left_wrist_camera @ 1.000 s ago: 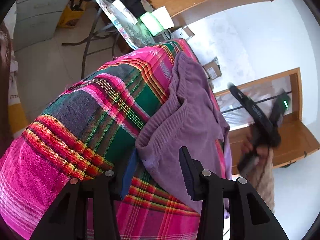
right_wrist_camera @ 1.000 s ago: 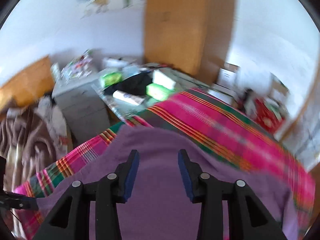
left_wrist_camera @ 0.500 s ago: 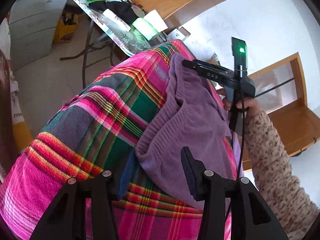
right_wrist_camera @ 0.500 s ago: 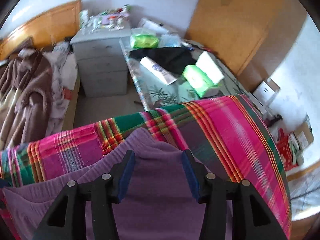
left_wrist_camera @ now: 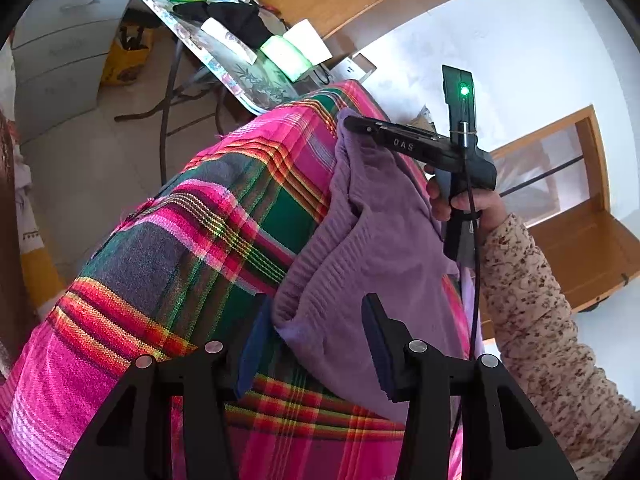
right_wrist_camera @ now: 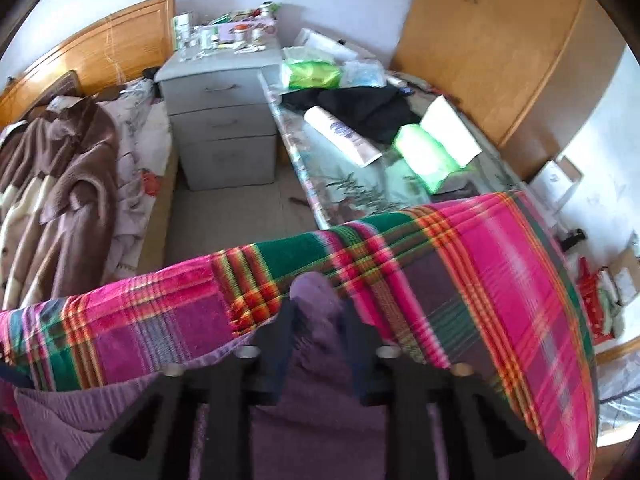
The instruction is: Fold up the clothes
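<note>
A purple knit garment [left_wrist_camera: 380,220] lies on a pink, green and orange plaid blanket [left_wrist_camera: 200,240]. My left gripper [left_wrist_camera: 316,308] stands open over the garment's near ribbed corner, with the fabric lying between its blue pads. My right gripper [left_wrist_camera: 350,124] rests its tip on the garment's far corner, held by a hand in a speckled sleeve [left_wrist_camera: 540,300]. In the right wrist view my right gripper [right_wrist_camera: 318,312] has its jaws closing. A raised fold of the purple garment [right_wrist_camera: 316,292] is pinched between them, above the plaid blanket [right_wrist_camera: 480,260].
Beyond the blanket stands a folding table [right_wrist_camera: 360,200] with green packets, a white tube and a black cloth. A grey drawer cabinet [right_wrist_camera: 224,120] is behind it. A bed with a brown coat [right_wrist_camera: 60,160] lies left, and a wooden wardrobe [right_wrist_camera: 500,40] stands at the back right.
My right gripper swung in and down onto the garment's far corner, and its fingers closed on a fold of purple fabric. My left gripper stayed where it was.
</note>
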Tool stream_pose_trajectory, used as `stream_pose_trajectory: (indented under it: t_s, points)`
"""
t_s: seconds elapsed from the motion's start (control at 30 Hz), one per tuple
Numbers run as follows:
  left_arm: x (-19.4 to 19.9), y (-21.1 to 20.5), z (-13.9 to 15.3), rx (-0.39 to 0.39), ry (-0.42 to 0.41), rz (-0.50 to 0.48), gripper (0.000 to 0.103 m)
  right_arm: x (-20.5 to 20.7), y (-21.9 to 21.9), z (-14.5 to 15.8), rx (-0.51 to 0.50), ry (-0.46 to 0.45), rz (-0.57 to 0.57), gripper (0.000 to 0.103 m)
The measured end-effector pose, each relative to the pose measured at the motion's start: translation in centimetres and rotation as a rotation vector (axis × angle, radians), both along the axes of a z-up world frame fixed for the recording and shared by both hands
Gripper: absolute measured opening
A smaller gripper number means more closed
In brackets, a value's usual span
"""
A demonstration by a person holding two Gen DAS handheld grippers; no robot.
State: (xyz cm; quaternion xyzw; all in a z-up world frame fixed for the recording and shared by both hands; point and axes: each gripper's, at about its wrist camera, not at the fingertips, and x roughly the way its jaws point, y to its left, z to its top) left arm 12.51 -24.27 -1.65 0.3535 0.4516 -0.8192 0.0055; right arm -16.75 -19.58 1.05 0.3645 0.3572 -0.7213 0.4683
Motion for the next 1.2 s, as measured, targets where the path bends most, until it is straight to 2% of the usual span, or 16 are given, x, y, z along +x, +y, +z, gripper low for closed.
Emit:
stream_pose_trajectory:
  t_s: [0.03, 0.2, 0.33, 0.47, 0.6, 0.8, 0.83, 0.9, 0.97, 1.2]
  points:
    - [0.1, 0.0, 0.0, -0.001, 0.000, -0.003, 0.049, -0.1, 0.1, 0.3, -0.012, 0.011, -0.029, 0.011]
    - [0.4, -0.1, -0.1, -0.007, -0.004, -0.009, 0.049, -0.6, 0.2, 3.1, -0.129, 0.064, -0.150, 0.010]
    - [0.2, -0.4, -0.2, 0.014, -0.001, -0.008, 0.049, -0.4, -1.2, 2.0, -0.093, 0.045, -0.159, 0.011]
    - [-0.4, 0.0, 0.2, -0.031, -0.025, -0.021, 0.049, -0.8, -1.9, 0.2, -0.068, 0.036, -0.202, 0.012]
    - [-1.8, 0.2, 0.7, -0.075, -0.065, -0.049, 0.049, -0.8, -1.9, -0.2, -0.081, 0.043, -0.228, 0.012]
    - [-2.5, 1.2, 1.3, -0.117, -0.112, -0.039, 0.048, -0.8, -1.6, -0.3, -0.101, 0.031, -0.261, 0.013]
    - [-2.6, 1.3, 1.3, -0.119, -0.118, -0.033, 0.047, -0.8, -1.6, -0.3, -0.102, 0.031, -0.267, 0.013]
    - [-2.8, 1.3, 0.8, -0.097, -0.143, -0.053, 0.017, -0.7, -1.6, -0.2, -0.101, 0.031, -0.276, 0.013]
    - [-2.3, 1.0, 0.5, -0.073, -0.131, -0.048, 0.010, -0.6, -1.5, -0.1, -0.099, 0.031, -0.281, 0.013]
    - [0.4, -0.5, 1.0, -0.002, -0.021, -0.004, 0.009, 0.2, -1.2, 0.9, -0.105, 0.032, -0.298, 0.011]
